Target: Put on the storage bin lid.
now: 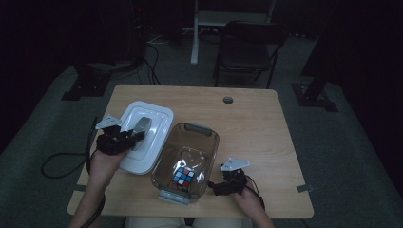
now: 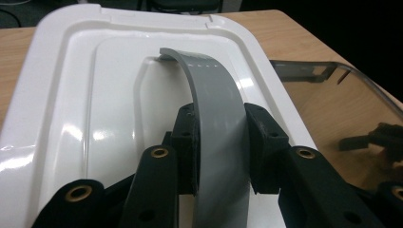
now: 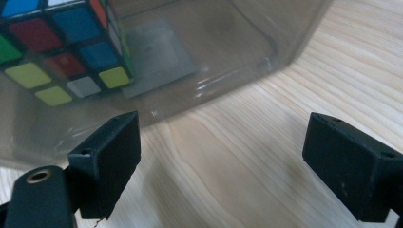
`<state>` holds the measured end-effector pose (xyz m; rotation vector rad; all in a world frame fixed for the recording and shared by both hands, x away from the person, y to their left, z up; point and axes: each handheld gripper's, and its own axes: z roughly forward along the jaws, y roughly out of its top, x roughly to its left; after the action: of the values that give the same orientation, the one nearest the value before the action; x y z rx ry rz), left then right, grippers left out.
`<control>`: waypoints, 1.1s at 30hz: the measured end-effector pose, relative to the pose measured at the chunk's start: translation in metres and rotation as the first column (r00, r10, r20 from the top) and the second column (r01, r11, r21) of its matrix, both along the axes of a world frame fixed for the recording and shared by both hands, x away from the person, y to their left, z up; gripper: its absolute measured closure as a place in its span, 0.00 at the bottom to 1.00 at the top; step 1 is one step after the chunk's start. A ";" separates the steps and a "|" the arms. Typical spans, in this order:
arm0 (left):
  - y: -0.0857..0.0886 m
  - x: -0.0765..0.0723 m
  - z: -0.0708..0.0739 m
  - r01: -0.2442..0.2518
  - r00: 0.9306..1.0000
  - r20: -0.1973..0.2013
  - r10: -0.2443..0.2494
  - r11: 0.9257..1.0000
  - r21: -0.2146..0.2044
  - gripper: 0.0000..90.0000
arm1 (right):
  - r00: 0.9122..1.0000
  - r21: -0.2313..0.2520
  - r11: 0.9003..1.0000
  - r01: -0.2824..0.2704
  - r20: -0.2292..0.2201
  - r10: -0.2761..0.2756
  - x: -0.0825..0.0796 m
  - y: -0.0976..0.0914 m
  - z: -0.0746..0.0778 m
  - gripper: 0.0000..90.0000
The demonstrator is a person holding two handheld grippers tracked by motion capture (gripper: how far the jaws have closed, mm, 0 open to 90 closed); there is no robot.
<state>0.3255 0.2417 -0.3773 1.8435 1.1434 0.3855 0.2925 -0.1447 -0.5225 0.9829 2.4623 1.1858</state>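
Nearest the person, the right gripper rests low at the front right of the desk, its fingers spread wide with bare wood between them and nothing held. Just beside them stands the clear plastic box, lidless, with a multicoloured puzzle cube lying on its floor near the front wall; in the right gripper view the cube shows through the transparent side. Farther back and to the left, the left gripper has its fingers pinching the grey arched handle of the white lid from both sides. The lid lies beside the box on its left, its right edge close against the box's rim. Beyond the desk, a dark chair stands on the floor.
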 end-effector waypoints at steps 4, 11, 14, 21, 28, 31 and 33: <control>-0.005 -0.001 0.003 0.036 0.999 0.001 -0.036 0.999 0.005 0.77 | 1.000 -0.002 1.000 -0.012 0.008 0.012 0.001 0.016 0.000 0.14; -0.014 0.000 0.005 0.087 0.996 0.001 -0.087 0.996 -0.003 0.77 | 1.000 -0.009 1.000 -0.003 0.013 0.003 0.014 0.040 0.001 0.14; -0.018 0.001 0.004 0.103 0.995 -0.003 -0.103 0.995 -0.005 0.77 | 1.000 0.018 1.000 -0.013 0.001 0.013 0.019 0.047 0.001 0.14; -0.032 0.001 0.002 0.147 0.989 -0.016 -0.147 0.989 -0.016 0.77 | 1.000 0.026 1.000 0.002 0.027 -0.003 0.020 0.048 0.004 0.14; -0.045 0.000 -0.003 0.177 0.984 -0.026 -0.177 0.984 0.002 0.77 | 0.998 0.041 0.998 0.050 0.038 -0.052 0.021 0.032 0.008 0.14; -0.050 -0.002 -0.004 0.195 0.980 -0.030 -0.196 0.980 -0.024 0.77 | 0.997 0.042 0.997 0.063 0.048 -0.065 0.022 0.024 0.010 0.14; -0.054 -0.003 -0.005 0.203 0.979 -0.034 -0.203 0.979 -0.018 0.77 | 0.996 0.047 0.996 0.077 0.048 -0.079 0.022 0.019 0.010 0.14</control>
<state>0.3227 0.1873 -0.3825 1.9401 0.9671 0.2272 0.3149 -0.1254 -0.5120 1.0386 2.3469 1.2300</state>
